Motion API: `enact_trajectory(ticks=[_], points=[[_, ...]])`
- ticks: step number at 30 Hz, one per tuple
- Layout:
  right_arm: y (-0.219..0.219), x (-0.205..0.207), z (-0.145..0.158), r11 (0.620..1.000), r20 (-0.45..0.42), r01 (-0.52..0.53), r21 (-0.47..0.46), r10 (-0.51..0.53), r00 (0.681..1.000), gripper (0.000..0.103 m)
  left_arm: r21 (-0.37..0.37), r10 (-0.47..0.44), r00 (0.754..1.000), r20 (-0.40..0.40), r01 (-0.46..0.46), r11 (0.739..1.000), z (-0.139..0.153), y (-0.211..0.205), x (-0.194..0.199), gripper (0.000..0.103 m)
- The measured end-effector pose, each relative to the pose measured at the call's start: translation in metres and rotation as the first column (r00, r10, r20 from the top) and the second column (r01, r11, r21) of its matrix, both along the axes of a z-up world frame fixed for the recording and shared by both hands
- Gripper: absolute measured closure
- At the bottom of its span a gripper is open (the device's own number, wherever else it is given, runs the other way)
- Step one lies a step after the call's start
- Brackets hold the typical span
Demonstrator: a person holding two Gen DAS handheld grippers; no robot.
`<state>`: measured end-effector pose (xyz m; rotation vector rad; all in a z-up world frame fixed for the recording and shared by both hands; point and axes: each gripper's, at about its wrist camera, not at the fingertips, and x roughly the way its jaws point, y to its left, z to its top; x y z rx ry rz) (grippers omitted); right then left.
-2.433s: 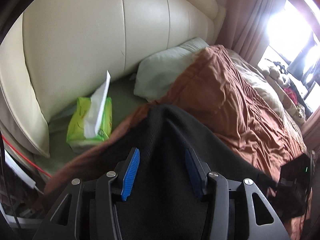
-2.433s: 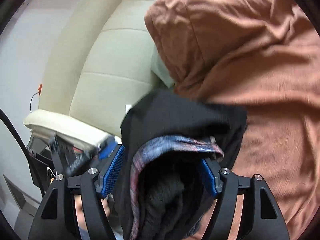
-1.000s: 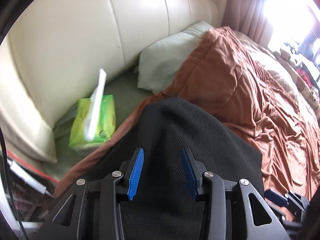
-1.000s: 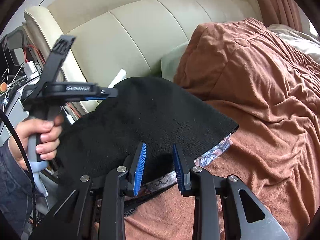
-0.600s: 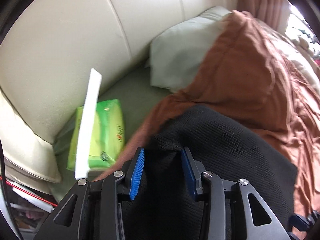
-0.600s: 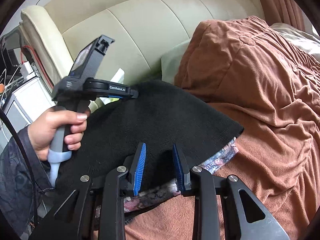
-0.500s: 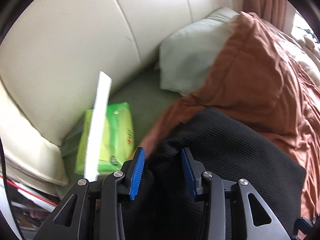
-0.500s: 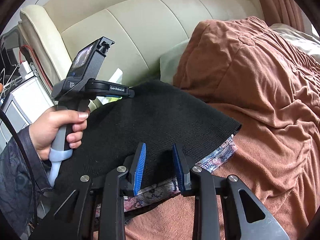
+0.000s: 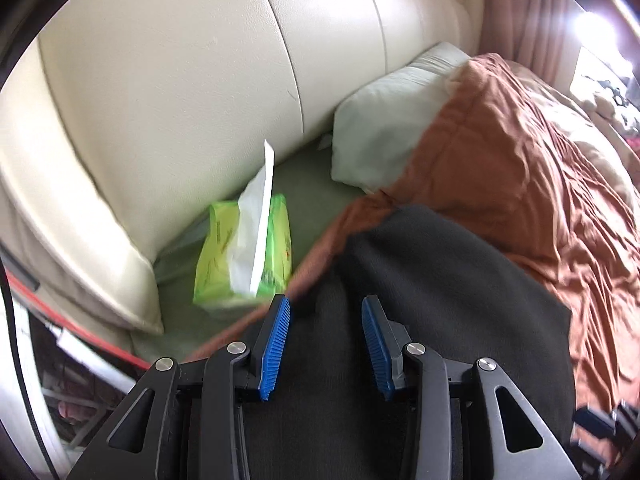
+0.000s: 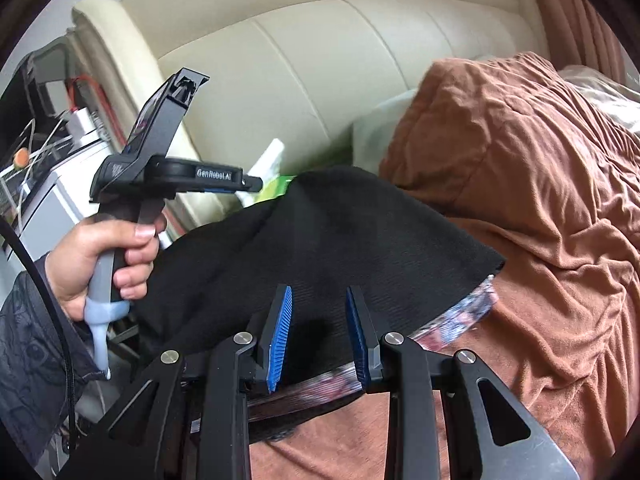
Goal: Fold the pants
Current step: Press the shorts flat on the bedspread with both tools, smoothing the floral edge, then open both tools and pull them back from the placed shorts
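Observation:
The black pants [image 9: 432, 300] lie folded on the brown blanket [image 9: 532, 184]; in the right wrist view the pants [image 10: 340, 240] show a patterned waistband lining [image 10: 472, 312] at their near edge. My left gripper [image 9: 325, 322] hovers over the pants' near left part, jaws apart, nothing between them. My right gripper [image 10: 318, 312] is above the near edge of the pants, jaws apart and empty. The left gripper also shows in the right wrist view [image 10: 248, 179], held by a hand above the pants' far left corner.
A green tissue pack [image 9: 240, 256] with a white tissue sticking up lies by the cream padded headboard [image 9: 200, 80]. A pale pillow [image 9: 388, 136] sits behind the blanket. Clutter and cables stand off the bed's left side [image 10: 48, 128].
The right gripper let go of the bunched pants, which now lie flat. The left gripper drew back from the pants' corner and lifted; both stay open above the fabric.

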<state>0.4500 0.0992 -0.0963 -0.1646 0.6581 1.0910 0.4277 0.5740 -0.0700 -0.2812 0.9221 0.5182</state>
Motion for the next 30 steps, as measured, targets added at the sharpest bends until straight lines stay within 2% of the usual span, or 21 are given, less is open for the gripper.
enact_trajectory(ticks=[5,10,14,21,25,30], points=[[0.001,-0.015,0.0,0.999,0.014,-0.028,-0.026,0.028,1.0,0.078,-0.045,0.001,1.0,-0.005,-0.001,0.999,-0.009,-0.01,-0.038,0.062],[0.003,-0.016,-0.012,0.994,0.015,-0.007,-0.105,0.008,1.0,0.078,-0.081,0.078,0.996,-0.031,-0.081,0.993,-0.027,0.002,-0.072,0.063],[-0.002,-0.017,-0.012,0.992,0.007,0.014,-0.129,-0.013,1.0,0.078,-0.034,0.123,0.991,-0.058,-0.125,0.992,-0.03,0.001,-0.094,0.064],[-0.008,-0.031,-0.012,0.979,0.008,0.019,-0.204,-0.017,1.0,0.078,0.057,0.122,0.985,-0.123,-0.116,0.992,-0.026,-0.013,-0.11,0.063],[-0.023,-0.034,-0.003,0.977,-0.007,0.029,-0.21,-0.031,0.999,0.078,0.076,0.115,0.983,-0.143,-0.105,0.992,-0.021,-0.023,-0.122,0.063],[-0.045,-0.044,0.017,0.979,0.011,0.057,-0.193,-0.056,0.998,0.078,0.076,0.101,0.989,-0.111,-0.093,0.993,-0.001,-0.041,-0.135,0.063]])
